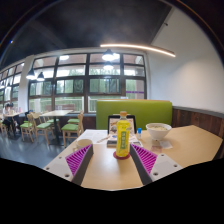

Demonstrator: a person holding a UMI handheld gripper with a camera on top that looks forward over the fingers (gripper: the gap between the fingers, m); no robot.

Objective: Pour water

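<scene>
A yellow-green bottle point(122, 135) with a yellow label stands upright on a small red coaster on the light wooden table point(108, 172). It is just ahead of my fingertips, roughly centred between them. To its right, farther back, a clear glass bowl or cup point(158, 131) sits on the table. My gripper point(112, 158) is open, its purple pads point(78, 158) spread wide to either side with bare tabletop between them. Nothing is held.
A dark flat object point(112, 141) lies behind the bottle, to its left. A green sofa back point(133, 111) runs behind the table. Wooden chairs and tables point(45, 125) stand far left by large windows, where a person point(10, 117) sits.
</scene>
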